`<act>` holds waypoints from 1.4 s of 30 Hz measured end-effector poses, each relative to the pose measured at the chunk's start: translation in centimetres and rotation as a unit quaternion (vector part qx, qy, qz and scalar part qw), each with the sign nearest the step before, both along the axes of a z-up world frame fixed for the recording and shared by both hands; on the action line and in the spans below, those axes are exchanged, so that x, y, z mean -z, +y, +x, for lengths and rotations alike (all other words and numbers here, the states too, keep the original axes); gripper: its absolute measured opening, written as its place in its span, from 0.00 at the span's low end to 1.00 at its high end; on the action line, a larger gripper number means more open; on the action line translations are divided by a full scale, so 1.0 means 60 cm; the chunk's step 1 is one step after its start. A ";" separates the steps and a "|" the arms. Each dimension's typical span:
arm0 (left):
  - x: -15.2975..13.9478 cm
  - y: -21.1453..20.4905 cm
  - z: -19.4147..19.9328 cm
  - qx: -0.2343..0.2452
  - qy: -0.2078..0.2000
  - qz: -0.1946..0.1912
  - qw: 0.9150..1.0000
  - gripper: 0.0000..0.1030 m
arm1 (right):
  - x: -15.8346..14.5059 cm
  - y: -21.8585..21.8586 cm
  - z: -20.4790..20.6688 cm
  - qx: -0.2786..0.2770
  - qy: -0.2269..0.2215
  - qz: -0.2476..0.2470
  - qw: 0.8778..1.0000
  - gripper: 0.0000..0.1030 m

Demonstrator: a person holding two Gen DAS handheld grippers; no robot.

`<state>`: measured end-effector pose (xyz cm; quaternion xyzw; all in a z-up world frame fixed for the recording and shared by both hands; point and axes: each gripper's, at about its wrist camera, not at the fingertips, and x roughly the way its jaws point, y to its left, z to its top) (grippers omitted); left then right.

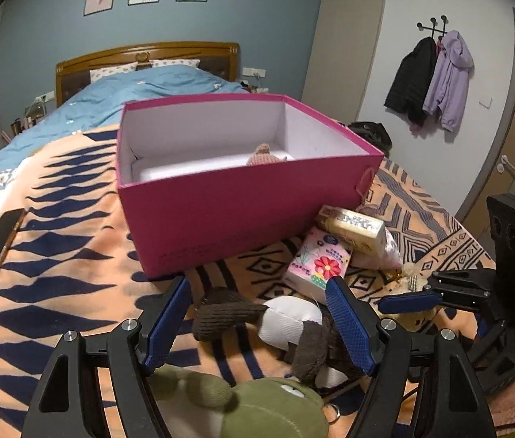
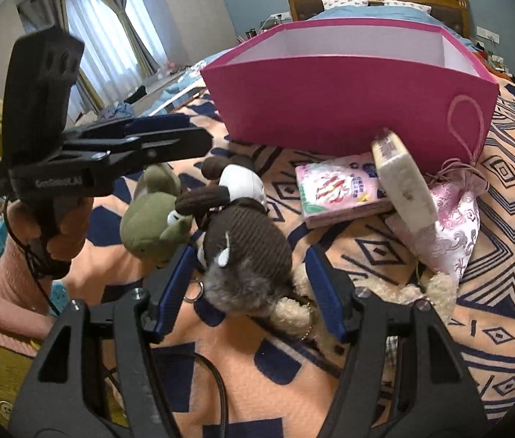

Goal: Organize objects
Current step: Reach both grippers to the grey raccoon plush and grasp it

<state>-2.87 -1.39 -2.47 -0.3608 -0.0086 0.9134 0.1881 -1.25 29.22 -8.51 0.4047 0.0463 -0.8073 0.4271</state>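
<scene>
On the orange patterned blanket (image 1: 75,292), in front of the open pink cardboard box (image 1: 243,215), you hold both tongs apart and empty. Your left gripper (image 1: 257,325) straddles the brown-and-white knitted plush toy (image 1: 257,323) without pressing it. Your right gripper (image 2: 246,288) brackets its furry end, pads clear. A green plush toy (image 2: 148,215) lies just beside it. A flowered tissue pack (image 1: 321,261) rests near the box.

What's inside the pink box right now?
Inside the pink box, one small pinkish knitted item shows above the front wall on the white floor. That wall covers the floor nearest the camera, so more could be hidden.
</scene>
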 end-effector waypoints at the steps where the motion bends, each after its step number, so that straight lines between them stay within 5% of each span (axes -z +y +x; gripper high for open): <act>1: 0.002 0.001 -0.001 0.000 -0.002 -0.001 1.000 0.76 | 0.003 -0.004 0.000 0.002 0.000 0.004 1.000 0.63; 5: 0.009 0.003 -0.006 0.004 -0.010 0.005 1.000 0.76 | 0.017 -0.009 -0.004 0.003 -0.004 0.013 1.000 0.61; 7: 0.010 0.003 -0.006 0.005 -0.012 0.006 1.000 0.76 | 0.019 -0.014 -0.005 -0.010 -0.007 0.011 1.000 0.50; 13: 0.010 -0.004 -0.009 0.003 -0.015 0.017 1.000 0.76 | 0.001 -0.017 0.003 -0.018 0.019 0.011 1.000 0.47; 20: 0.005 -0.021 -0.009 -0.006 -0.014 0.032 0.999 0.76 | -0.030 -0.004 -0.030 -0.008 0.017 -0.026 0.999 0.47; 32: 0.017 -0.003 -0.029 0.021 -0.035 0.021 0.999 0.76 | -0.031 0.011 -0.123 0.032 -0.071 -0.075 0.994 0.48; 42: 0.024 0.030 -0.054 0.029 -0.048 -0.001 0.998 0.75 | -0.053 0.006 -0.126 0.072 -0.015 -0.036 0.997 0.55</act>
